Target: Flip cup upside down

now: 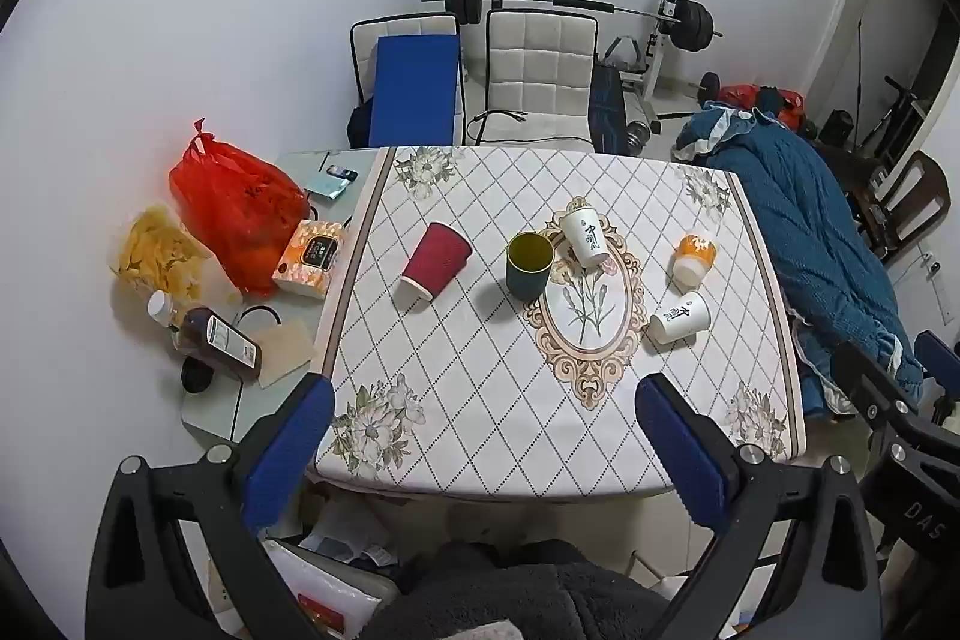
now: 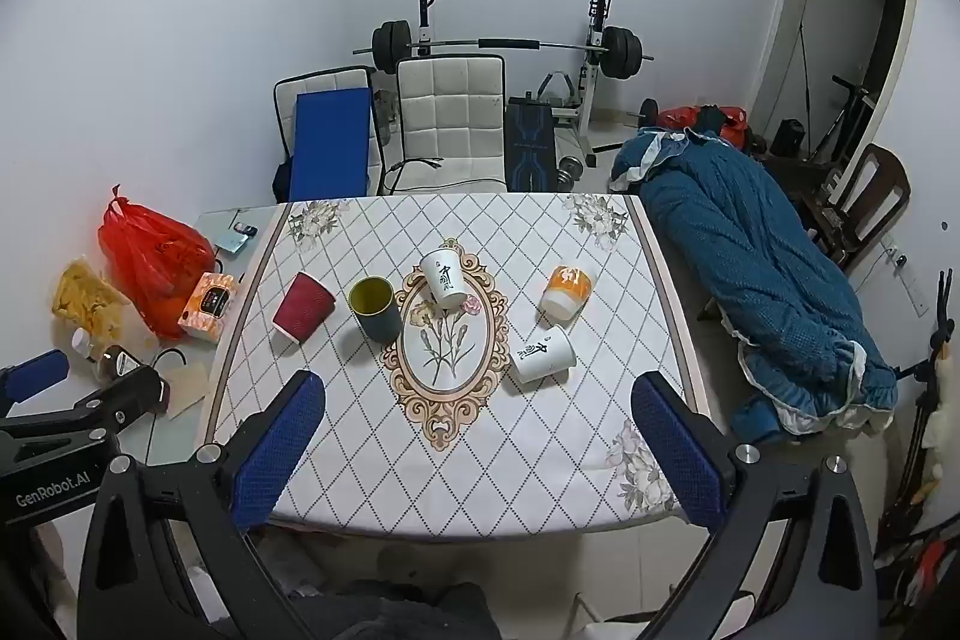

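Several cups stand on the patterned tablecloth (image 1: 480,400) (image 2: 480,460). A dark green cup (image 1: 528,263) (image 2: 374,309) stands upright with its yellow inside showing. A red paper cup (image 1: 435,261) (image 2: 303,306), a white printed cup (image 1: 584,230) (image 2: 443,277), an orange cup (image 1: 694,255) (image 2: 566,293) and a second white cup (image 1: 680,318) (image 2: 543,354) sit mouth down. My left gripper (image 1: 486,442) is open and empty above the table's near edge. My right gripper (image 2: 480,442) is open and empty at the near edge, to the right of the left one.
A red plastic bag (image 1: 237,208), a tissue pack (image 1: 311,258), a bottle (image 1: 219,340) and a snack bag (image 1: 159,250) lie on the side table at the left. A blue blanket (image 2: 768,280) lies on the right. Two chairs (image 2: 450,124) and a barbell rack (image 2: 498,46) stand behind.
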`<move>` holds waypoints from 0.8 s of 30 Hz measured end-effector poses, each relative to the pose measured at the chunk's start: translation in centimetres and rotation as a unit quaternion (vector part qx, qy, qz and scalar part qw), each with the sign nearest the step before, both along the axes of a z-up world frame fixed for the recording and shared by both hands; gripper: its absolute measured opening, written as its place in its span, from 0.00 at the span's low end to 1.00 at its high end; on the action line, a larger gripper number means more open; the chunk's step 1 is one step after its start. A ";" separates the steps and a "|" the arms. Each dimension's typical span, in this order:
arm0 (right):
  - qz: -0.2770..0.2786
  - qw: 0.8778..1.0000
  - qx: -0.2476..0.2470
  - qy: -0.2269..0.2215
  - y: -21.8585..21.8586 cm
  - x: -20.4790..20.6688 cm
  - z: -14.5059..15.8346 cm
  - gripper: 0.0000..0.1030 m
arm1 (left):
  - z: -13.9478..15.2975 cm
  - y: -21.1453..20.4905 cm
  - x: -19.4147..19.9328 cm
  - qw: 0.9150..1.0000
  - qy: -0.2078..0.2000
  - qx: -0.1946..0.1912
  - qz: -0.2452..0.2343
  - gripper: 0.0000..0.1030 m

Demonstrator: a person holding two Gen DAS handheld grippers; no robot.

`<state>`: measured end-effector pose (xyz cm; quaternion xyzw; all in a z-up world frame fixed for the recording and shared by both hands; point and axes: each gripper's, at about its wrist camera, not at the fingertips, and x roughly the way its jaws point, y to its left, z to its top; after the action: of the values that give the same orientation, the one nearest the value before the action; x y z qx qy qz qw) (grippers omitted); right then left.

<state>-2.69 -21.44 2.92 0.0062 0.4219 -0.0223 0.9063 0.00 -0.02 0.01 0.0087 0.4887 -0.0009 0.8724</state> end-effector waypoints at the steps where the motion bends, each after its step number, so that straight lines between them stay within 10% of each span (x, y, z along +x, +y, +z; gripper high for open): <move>1: 0.000 1.000 0.000 0.001 0.0 0.0 0.0 1.00 | 0.0 0.0 0.0 1.000 0.001 0.001 0.000 1.00; 24: -0.005 1.000 -0.002 0.003 0.1 0.2 -0.2 1.00 | -0.1 -0.1 0.0 1.000 -0.004 -0.002 0.000 1.00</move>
<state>-2.51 -21.33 2.71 0.0065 0.4245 -0.0272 0.9050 0.01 -0.08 -0.05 0.0072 0.4853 -0.0017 0.8743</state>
